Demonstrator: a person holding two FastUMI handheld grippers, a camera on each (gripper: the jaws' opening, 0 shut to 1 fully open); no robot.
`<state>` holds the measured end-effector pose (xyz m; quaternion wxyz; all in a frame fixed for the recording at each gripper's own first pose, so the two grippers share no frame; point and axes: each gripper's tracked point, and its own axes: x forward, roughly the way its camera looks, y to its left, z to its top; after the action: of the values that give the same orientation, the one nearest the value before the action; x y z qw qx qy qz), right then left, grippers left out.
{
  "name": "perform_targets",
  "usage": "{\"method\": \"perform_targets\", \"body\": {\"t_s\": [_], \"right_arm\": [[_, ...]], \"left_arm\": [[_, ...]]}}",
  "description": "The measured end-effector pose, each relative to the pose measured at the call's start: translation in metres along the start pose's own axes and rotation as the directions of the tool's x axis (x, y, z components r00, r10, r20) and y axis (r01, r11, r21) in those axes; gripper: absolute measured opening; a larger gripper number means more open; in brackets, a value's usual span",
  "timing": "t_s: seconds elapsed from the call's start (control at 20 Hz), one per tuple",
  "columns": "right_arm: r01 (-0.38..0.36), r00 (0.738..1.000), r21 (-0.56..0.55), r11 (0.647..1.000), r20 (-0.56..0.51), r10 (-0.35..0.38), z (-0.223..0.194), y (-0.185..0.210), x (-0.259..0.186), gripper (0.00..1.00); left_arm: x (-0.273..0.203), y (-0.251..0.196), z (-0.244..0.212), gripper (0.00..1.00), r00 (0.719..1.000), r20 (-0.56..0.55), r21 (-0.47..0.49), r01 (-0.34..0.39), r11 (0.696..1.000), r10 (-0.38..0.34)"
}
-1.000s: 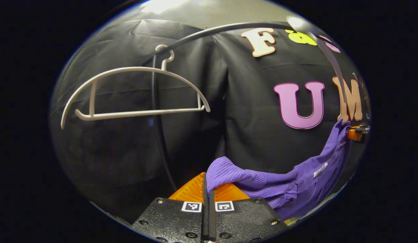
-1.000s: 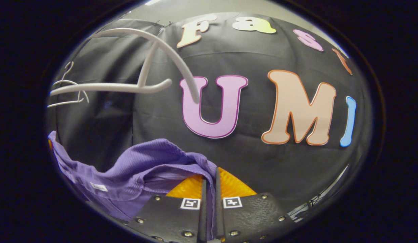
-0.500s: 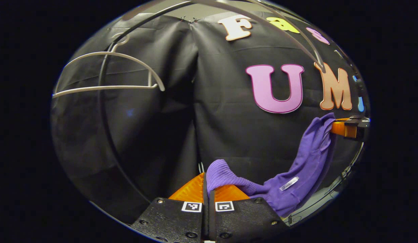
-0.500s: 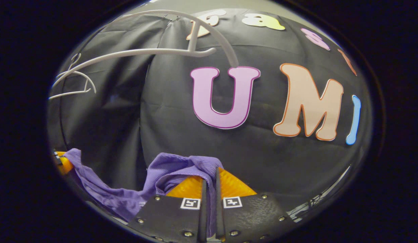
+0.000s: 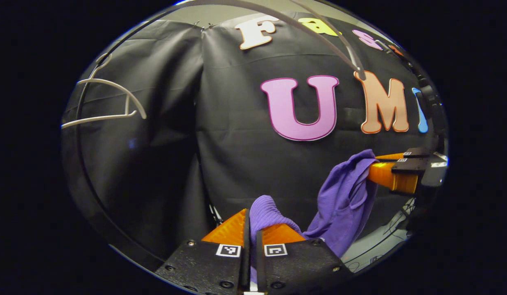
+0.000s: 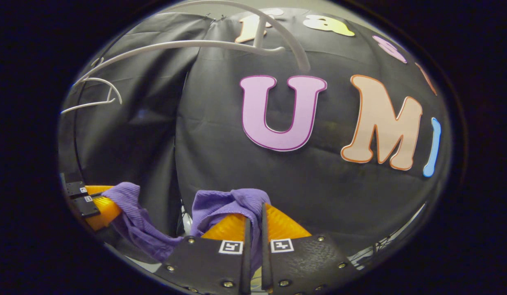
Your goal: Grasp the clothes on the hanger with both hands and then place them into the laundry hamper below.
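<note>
Now grippers (image 5: 252,229) closer, garment (image 5: 343,196) bunched.

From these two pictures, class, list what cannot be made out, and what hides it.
- Hamper: below both views' lower edge.
- Purple top: its lower part runs behind the left tongs in the left gripper view.
- Near hanger: its hook is cut off by the right gripper view's top edge.

left gripper (image 5: 252,223) jaws pinch the purple garment (image 5: 339,205), which sags toward the right gripper (image 5: 378,172).
</note>
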<state>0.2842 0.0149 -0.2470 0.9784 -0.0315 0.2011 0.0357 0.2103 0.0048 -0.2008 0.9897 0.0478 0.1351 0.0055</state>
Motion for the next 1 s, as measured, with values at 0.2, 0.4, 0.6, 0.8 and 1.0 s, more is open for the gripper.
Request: {"method": "perform_targets", "body": {"t_s": [0.2, 0.4, 0.6, 0.8, 1.0], "right_arm": [[-0.011, 0.998, -0.021, 1.0, -0.059, 0.01, -0.025, 0.006, -0.001, 0.17], [-0.021, 0.99, -0.045, 0.999, -0.138, 0.015, -0.057, 0.003, -0.002, 0.46], [-0.028, 0.971, -0.07, 0.997, -0.239, 0.011, -0.102, -0.003, -0.013, 0.99], [-0.021, 0.957, -0.022, 1.0, -0.291, 0.014, -0.125, -0.014, -0.021, 0.99], [-0.01, 0.962, -0.007, 1.0, -0.273, 0.008, -0.115, -0.019, -0.028, 0.98]], "left_arm": [[0.011, -0.024, 0.005, 0.44, 0.998, -0.001, 0.011, 0.064, 0.998, -0.064], [0.009, -0.042, -0.006, 0.71, 0.994, -0.03, 0.029, 0.11, 0.994, -0.109], [0.009, -0.043, -0.025, 0.89, 0.99, -0.074, 0.035, 0.123, 0.992, -0.12], [0.001, -0.04, -0.043, 0.94, 0.987, -0.117, 0.05, 0.113, 0.992, -0.107], [-0.008, -0.041, -0.062, 0.94, 0.98, -0.166, 0.053, 0.115, 0.992, -0.105]]}}
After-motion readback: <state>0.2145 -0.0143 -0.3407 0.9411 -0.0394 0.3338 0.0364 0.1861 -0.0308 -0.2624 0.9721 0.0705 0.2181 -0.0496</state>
